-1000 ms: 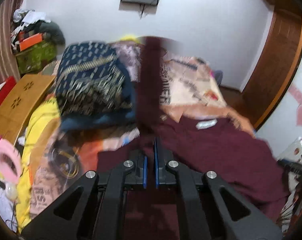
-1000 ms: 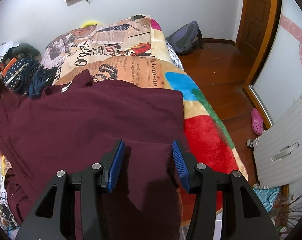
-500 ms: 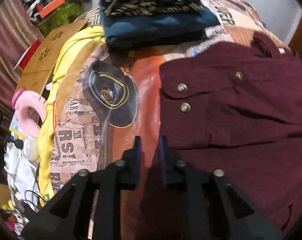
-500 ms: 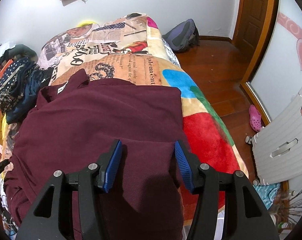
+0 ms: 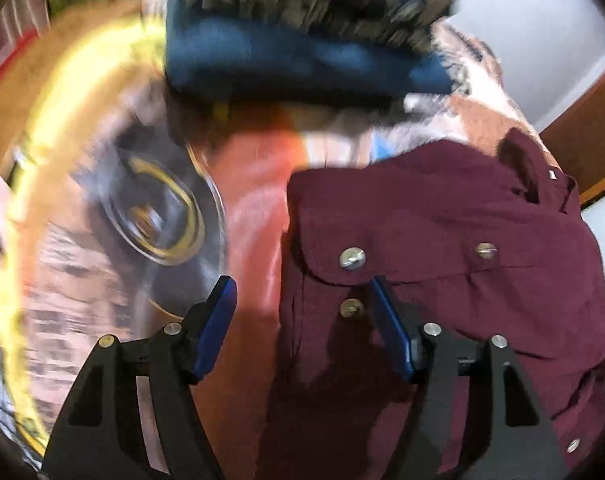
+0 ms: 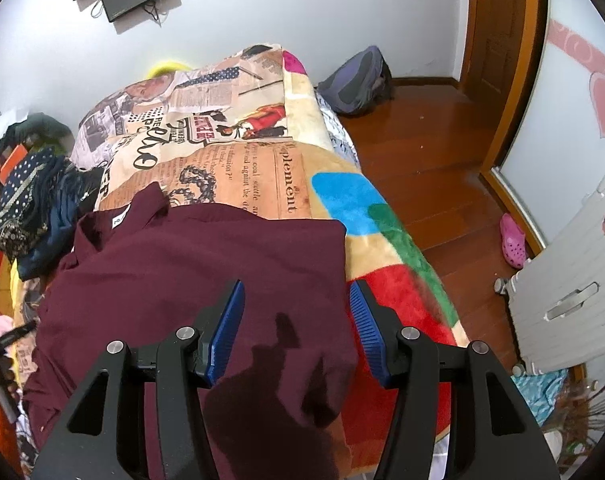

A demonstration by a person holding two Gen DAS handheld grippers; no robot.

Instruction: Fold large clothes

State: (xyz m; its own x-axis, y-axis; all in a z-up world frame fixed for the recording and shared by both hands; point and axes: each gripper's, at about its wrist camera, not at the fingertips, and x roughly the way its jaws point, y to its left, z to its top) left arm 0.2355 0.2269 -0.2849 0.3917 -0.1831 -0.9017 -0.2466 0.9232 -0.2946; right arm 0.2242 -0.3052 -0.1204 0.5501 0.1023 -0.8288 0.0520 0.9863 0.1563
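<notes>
Currently the left gripper [image 5: 300,312] is spread wide, jaws well apart, nothing clamped between them. Its blue pads [image 5: 216,328] straddle the near left edge of the maroon shirt [image 5: 442,280]; whether either pad touches the cloth cannot be told. One pad sits over bare blanket [image 5: 250,216], the other over the shirt's sleeve cuff area beside two metal snap buttons [image 5: 352,258].

Right gripper [image 6: 296,328] likewise released, jaws wide, empty. It hangs above the shirt's [image 6: 206,280] near right corner; the right pad lies at about the garment's edge, where it meets the red patch of the blanket [image 6: 398,292]. Gripper shadow falls on the cloth at 6 o'clock.

Shirt lies spread on the bed, mostly flat, collar [image 6: 142,208] with white label toward 11 o'clock in the right wrist view, far edge straight, right side folded to a clean vertical edge. In the left wrist view a sleeve lies folded across the body, cuff flap with snaps showing.

Stack of dark blue patterned clothes [image 6: 34,208] sits at 9–10 o'clock of the shirt, near its collar. Left wrist view is motion-blurred outside the shirt.
</notes>
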